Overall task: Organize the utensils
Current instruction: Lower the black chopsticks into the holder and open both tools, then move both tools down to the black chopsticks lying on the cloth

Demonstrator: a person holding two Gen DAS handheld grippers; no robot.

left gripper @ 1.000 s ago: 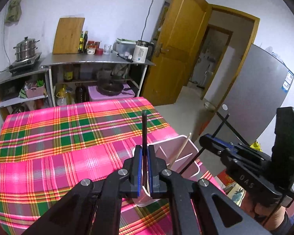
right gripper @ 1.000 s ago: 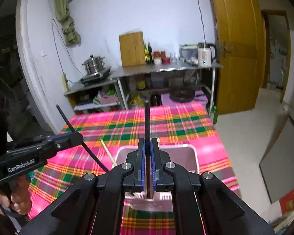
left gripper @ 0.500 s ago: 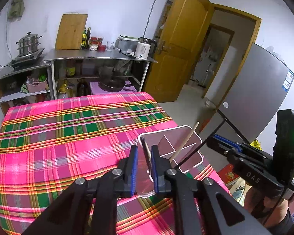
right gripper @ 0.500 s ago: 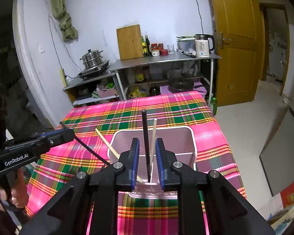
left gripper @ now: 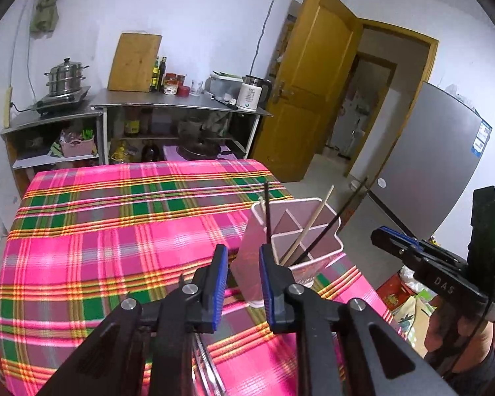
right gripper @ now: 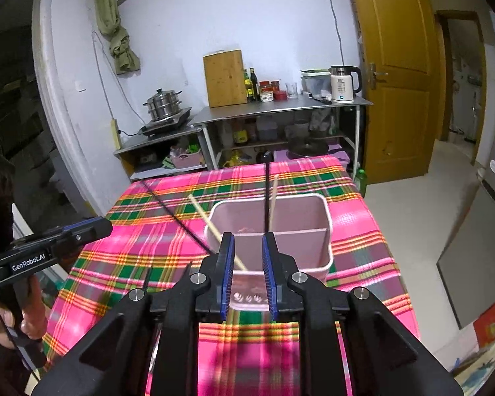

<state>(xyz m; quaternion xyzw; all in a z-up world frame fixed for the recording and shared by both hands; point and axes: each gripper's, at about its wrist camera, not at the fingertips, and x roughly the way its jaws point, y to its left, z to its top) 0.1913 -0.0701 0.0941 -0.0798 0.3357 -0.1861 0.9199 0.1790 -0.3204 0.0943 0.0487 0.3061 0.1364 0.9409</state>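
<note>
Four chopsticks are standing in one pale pink plastic utensil holder (right gripper: pixel 316 231), a squarish tub split by inner dividers into compartments, sitting on the table with the pink-and-green plaid cloth (left gripper: pixel 115 231) near its right edge and near corner as the left wrist view has it. Two black chopsticks are showing: one (right gripper: pixel 266 194) is standing almost upright against the near divider, the other (right gripper: pixel 171 211) is leaning far out over the holder's left rim. Two pale wooden chopsticks are also showing: one (right gripper: pixel 273 198) is standing close beside the upright black one, the other (right gripper: pixel 211 224) is tilting to the left. Which compartment each foot is resting in cannot be told.

Two grippers are hovering at the holder. The left gripper (left gripper: pixel 244 275) has just been opening its jaws; they are standing a little apart, gripping nothing, with the holder's near wall showing behind the gap. The right gripper (right gripper: pixel 246 272) has likewise been opening; its jaws are parted and clasping nothing, the holder's near rim lying beyond them.
</note>
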